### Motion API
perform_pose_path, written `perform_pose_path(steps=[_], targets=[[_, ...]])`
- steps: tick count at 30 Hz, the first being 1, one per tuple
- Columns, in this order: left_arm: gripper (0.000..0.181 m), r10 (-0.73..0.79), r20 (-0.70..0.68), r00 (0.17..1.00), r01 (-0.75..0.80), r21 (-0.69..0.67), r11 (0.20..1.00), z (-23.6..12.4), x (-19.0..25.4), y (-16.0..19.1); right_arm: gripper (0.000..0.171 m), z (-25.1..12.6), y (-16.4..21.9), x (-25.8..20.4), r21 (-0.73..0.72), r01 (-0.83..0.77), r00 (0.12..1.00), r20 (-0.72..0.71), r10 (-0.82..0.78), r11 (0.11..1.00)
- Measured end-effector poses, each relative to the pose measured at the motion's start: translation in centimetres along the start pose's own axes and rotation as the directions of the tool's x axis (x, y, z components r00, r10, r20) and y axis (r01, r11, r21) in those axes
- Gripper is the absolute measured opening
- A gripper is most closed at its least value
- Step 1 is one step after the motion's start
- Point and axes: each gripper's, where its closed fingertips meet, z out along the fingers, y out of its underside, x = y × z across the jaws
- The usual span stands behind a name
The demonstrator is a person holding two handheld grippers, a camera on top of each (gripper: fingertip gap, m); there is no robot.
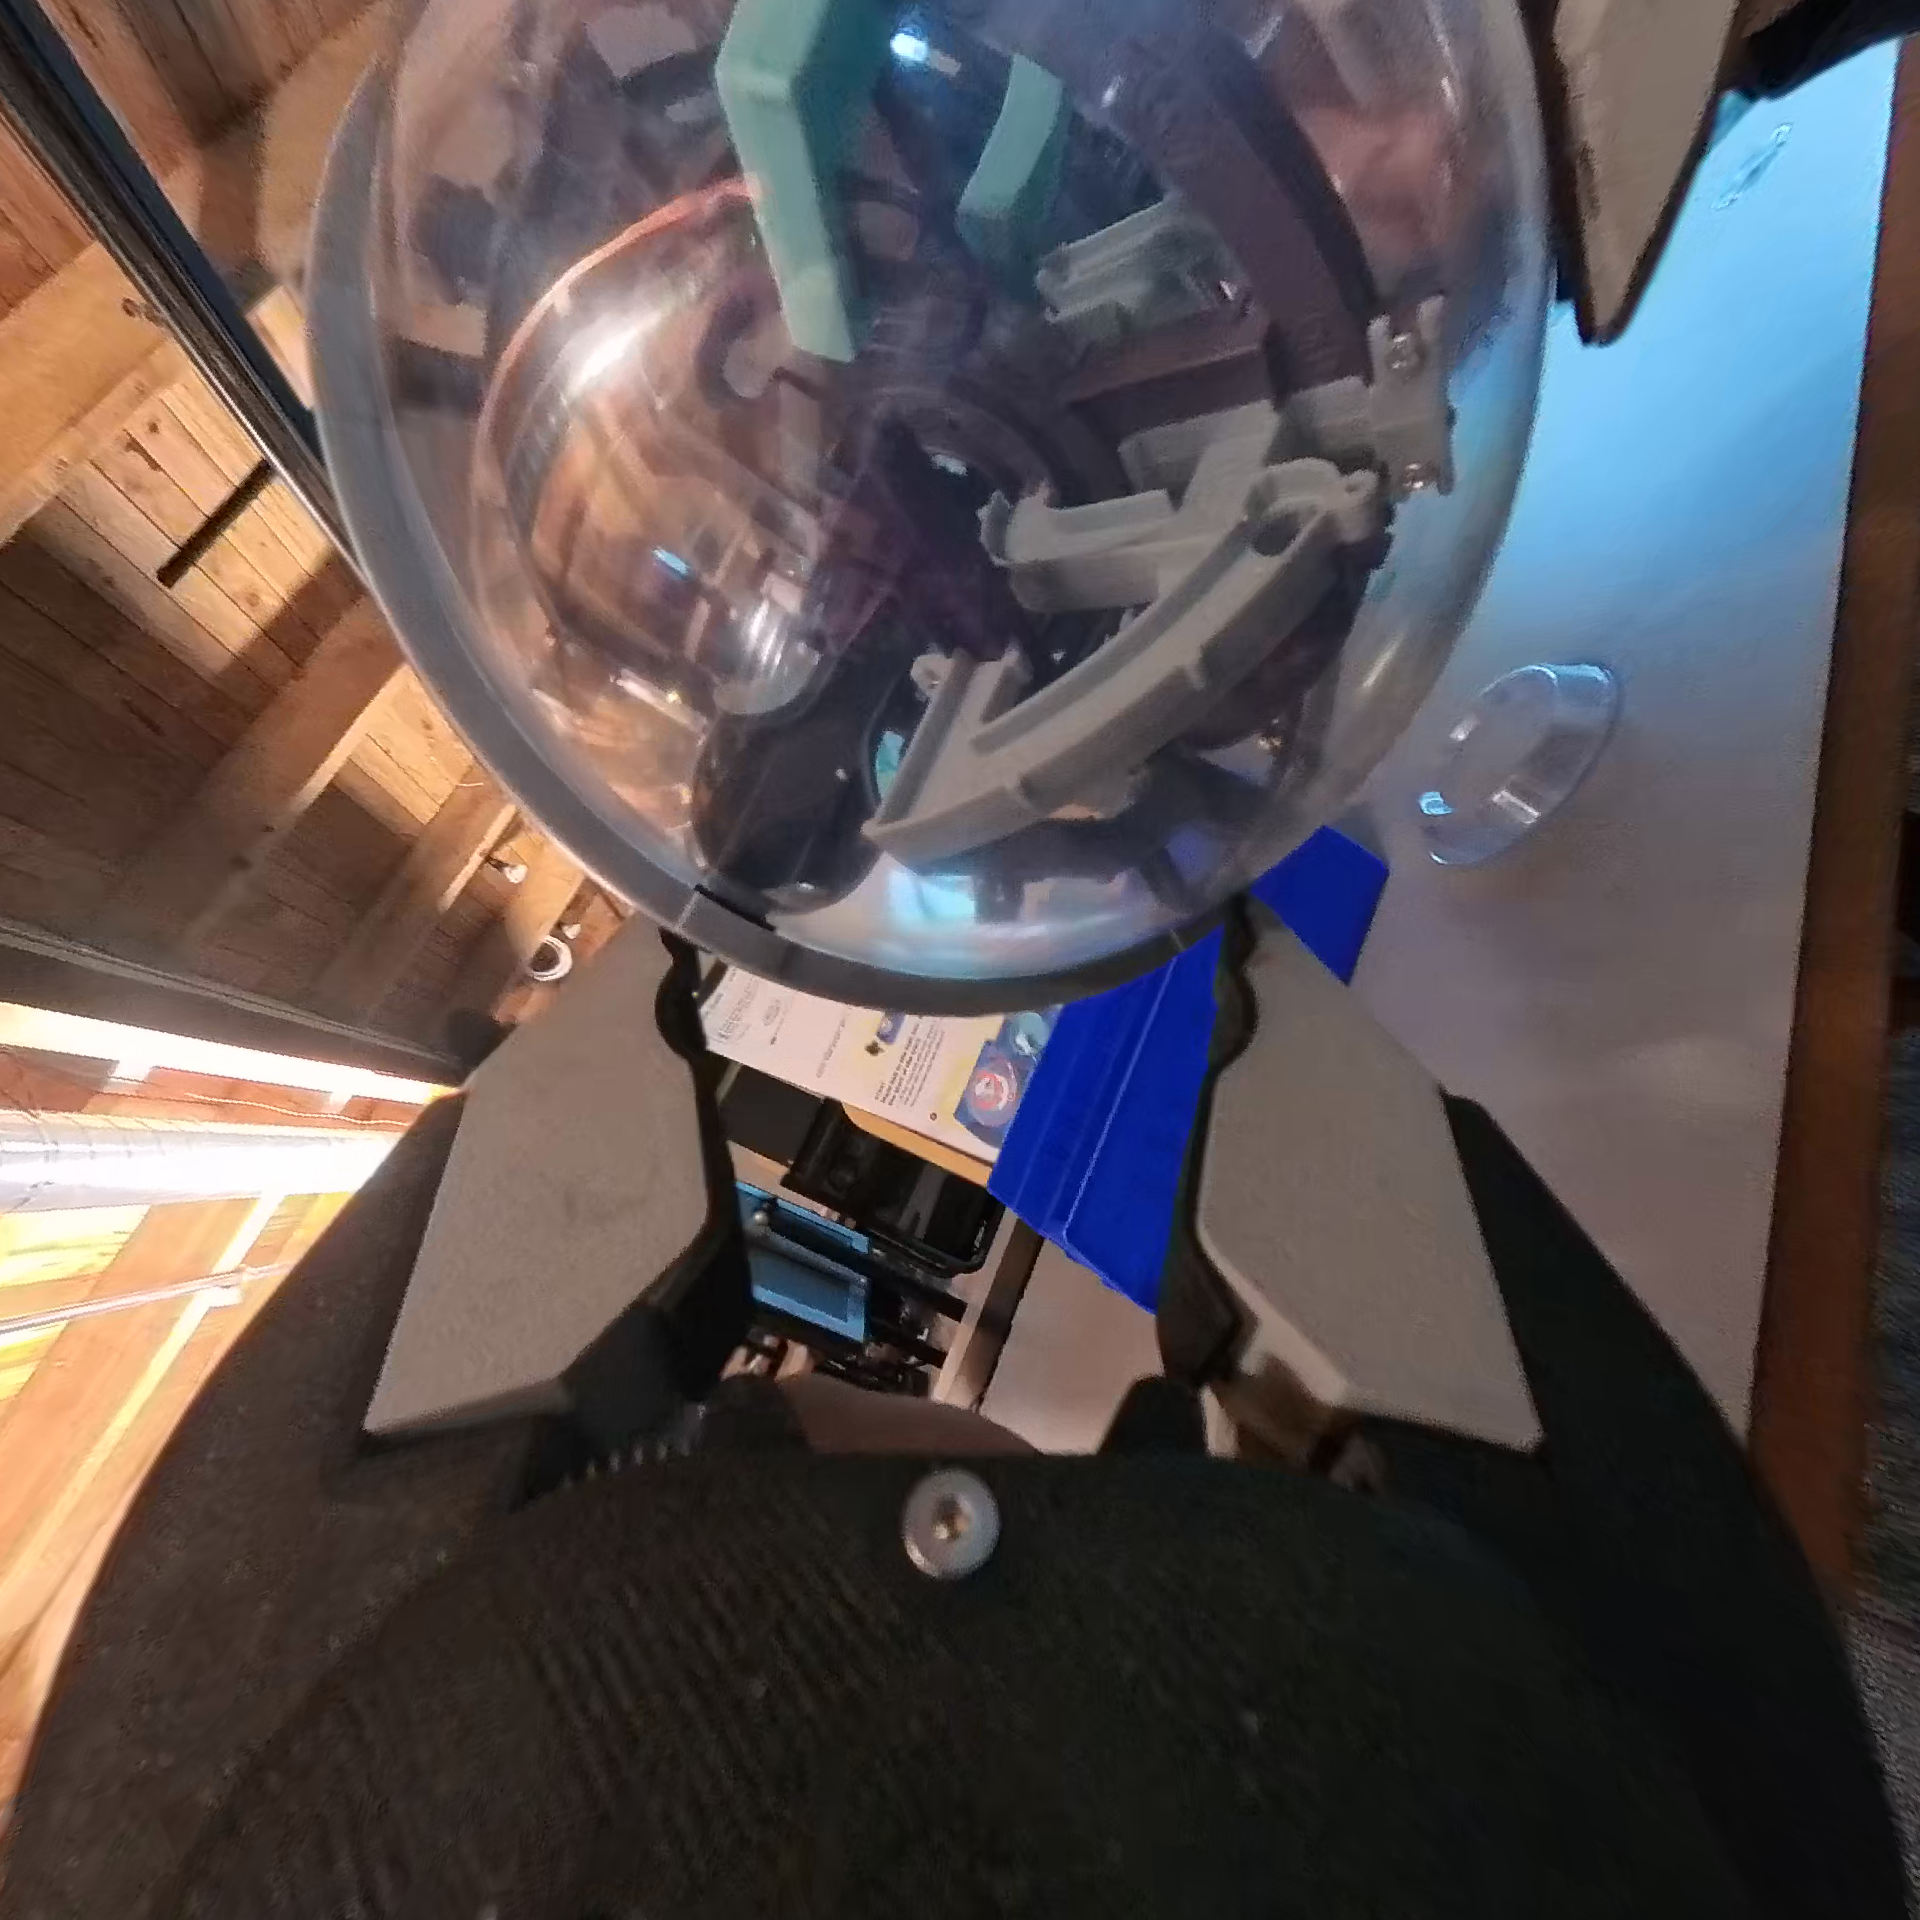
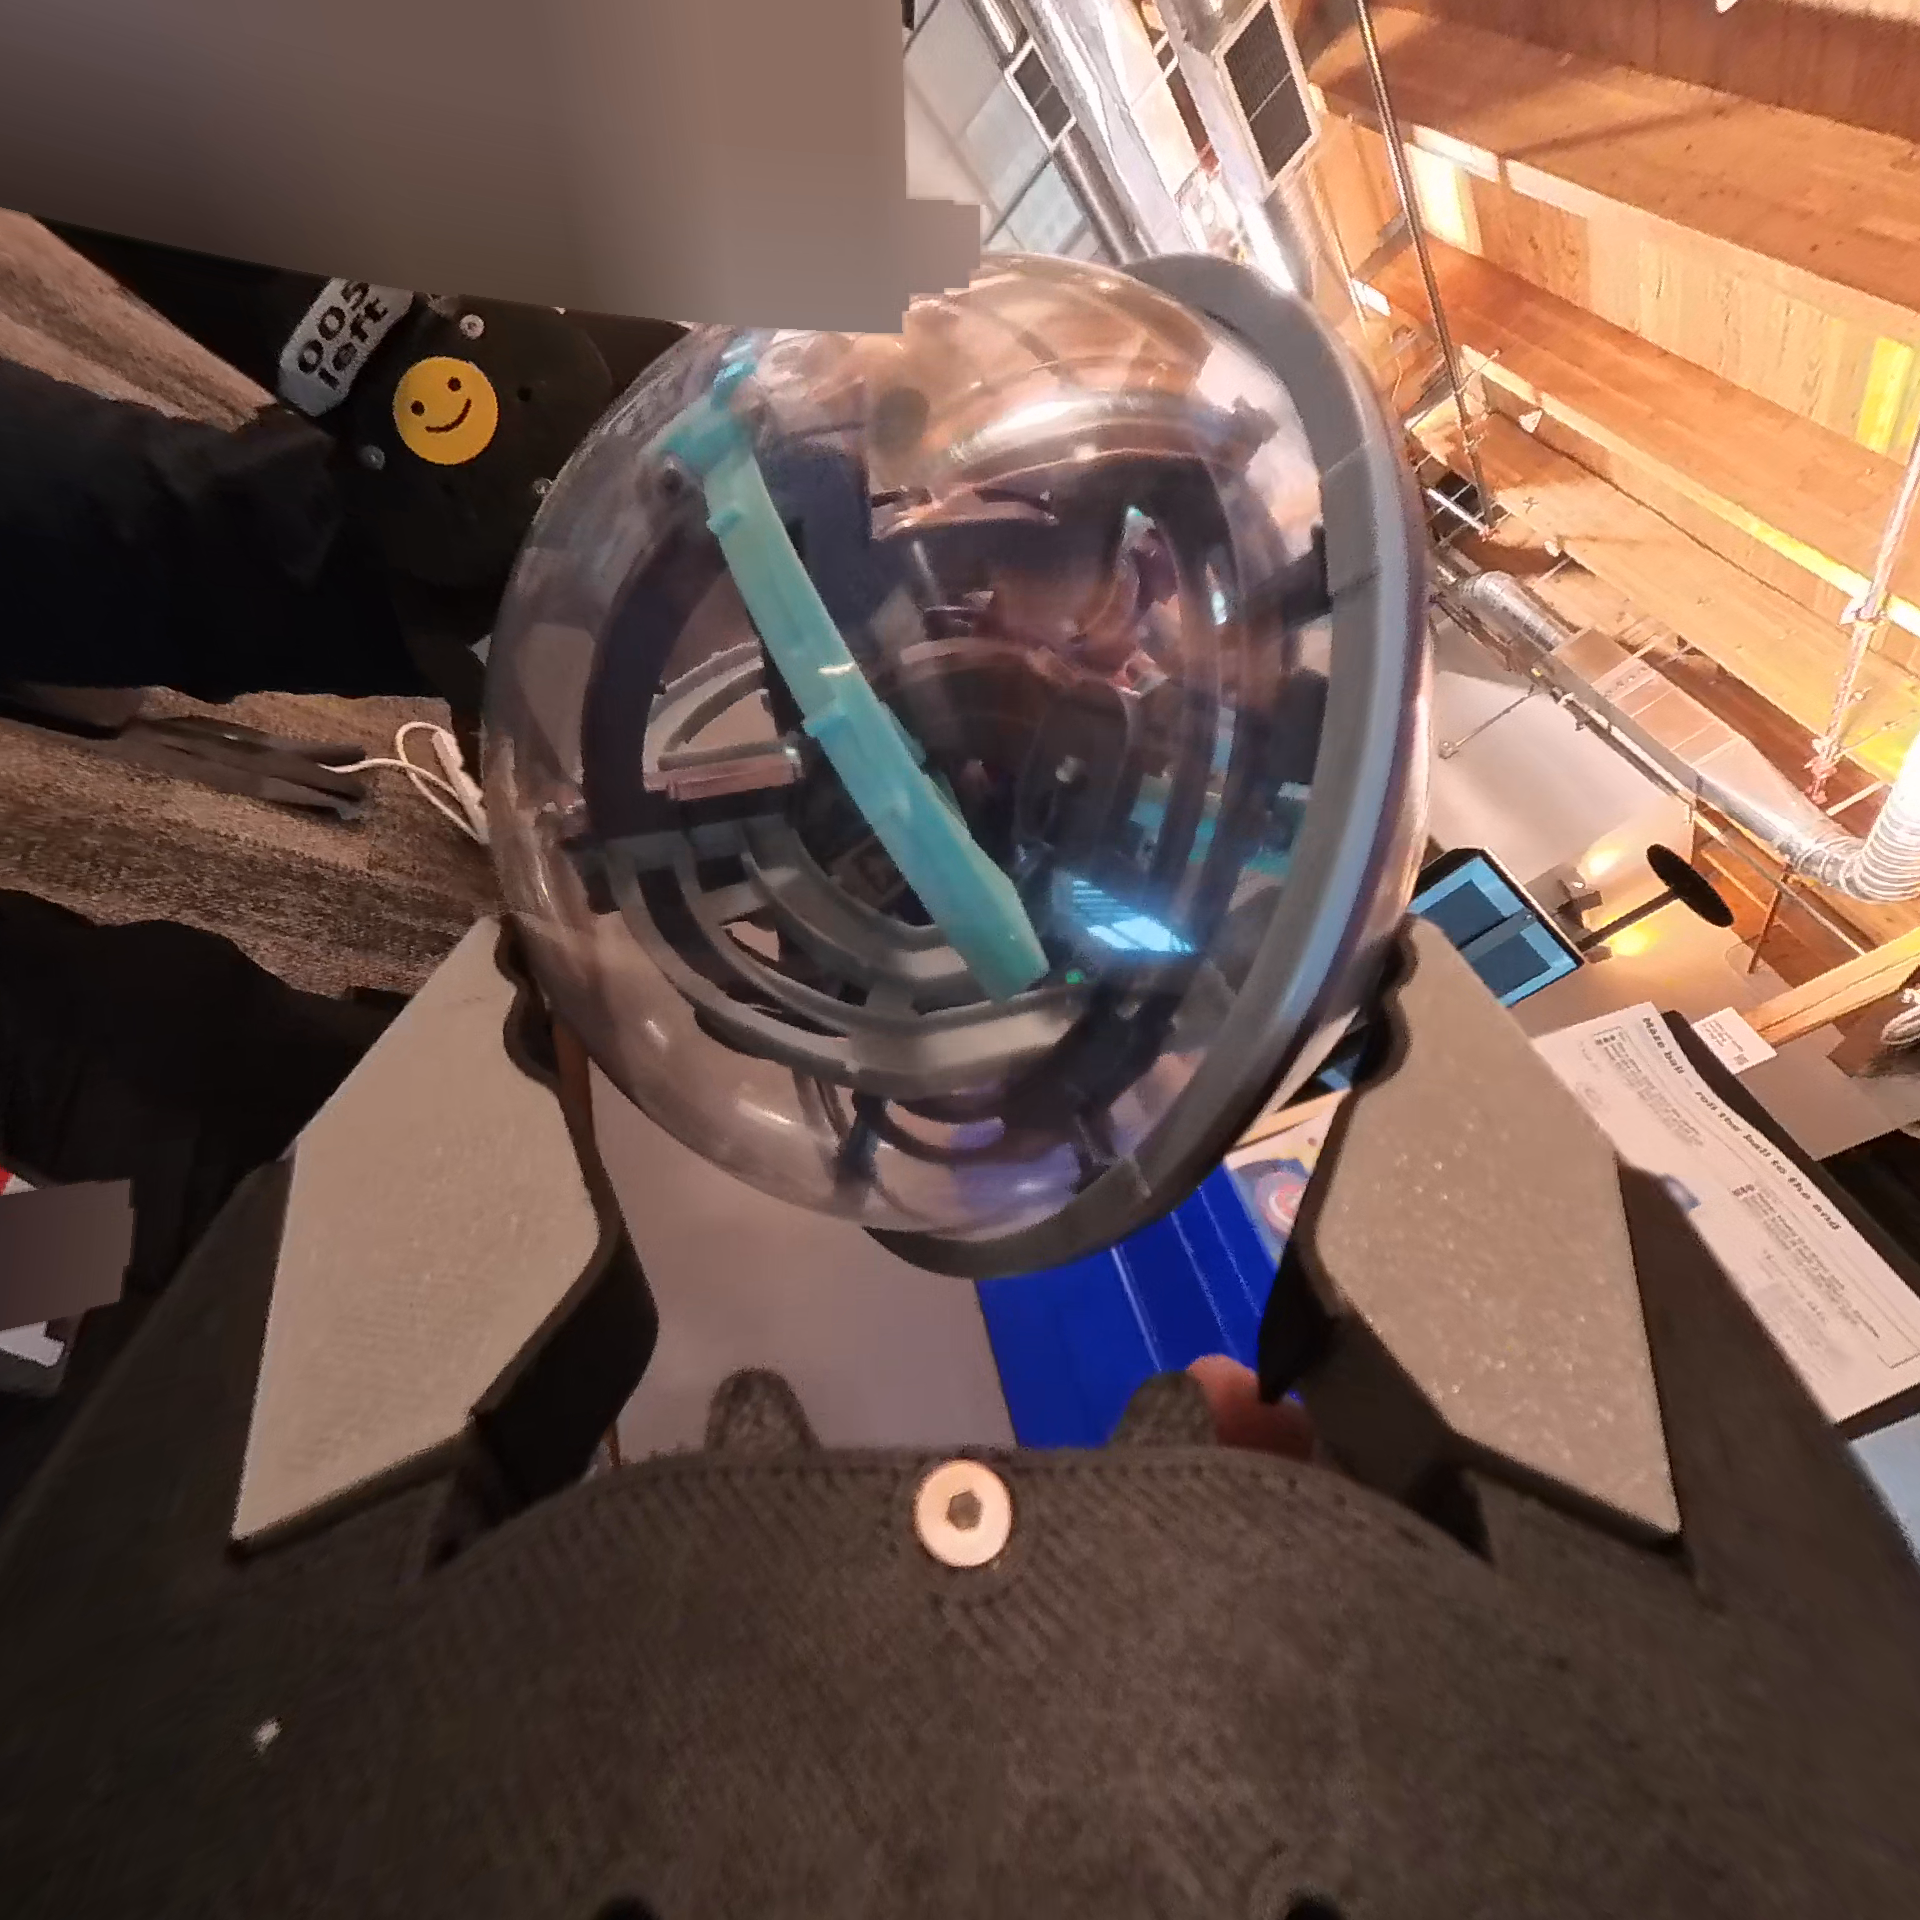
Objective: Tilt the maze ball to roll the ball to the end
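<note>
The clear maze ball point(image 2: 951, 758) is being held aloft above the table point(image 1: 1621, 1039), both the left gripper point(image 1: 951, 935) and right gripper point(image 2: 951, 997) spreading wide to cradle it, the small inner ball not discernible, so progress is remaining unclear.

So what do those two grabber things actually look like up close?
Both look alike. The left gripper and the right gripper each have a rounded black body with a ribbed, printed texture and one silver screw in the middle. Two black fingers splay forward, each faced with a flat grey angular plate. The left gripper's body, seen from the right wrist view, carries a yellow smiley sticker and a grey label.
</note>
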Motion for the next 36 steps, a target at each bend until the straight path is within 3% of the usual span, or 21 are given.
perform_pose_path(steps=[11, 19, 32, 36], targets=[[0.097, 0.01, 0.019, 1.0, -0.01, 0.001, 1.0, 0.0, -0.1, -0.4, 0.152, -0.1, -0.5, 0.0, 0.029, -0.013, 1.0, -0.001, 0.013, 0.999], [0.098, 0.037, 0.041, 0.998, -0.036, -0.034, 0.999, 0.4, 0.0, 0.2, 0.154, 0.2, 0.4, 0.0, -0.046, -0.017, 0.999, -0.038, 0.015, 0.999], [0.099, -0.073, -0.039, 0.997, 0.073, -0.02, 0.997, 0.1, 0.4, -0.5, 0.156, 0.4, -0.4, 0.2, 0.045, -0.161, 0.987, 0.024, 0.16, 0.986], [0.099, -0.039, 0.012, 0.999, 0.039, 0.022, 0.999, 0.0, 0.0, -1.2, 0.156, -0.1, -1.3, 0.2, 0.064, -0.1, 0.995, 0.001, 0.101, 0.993]])
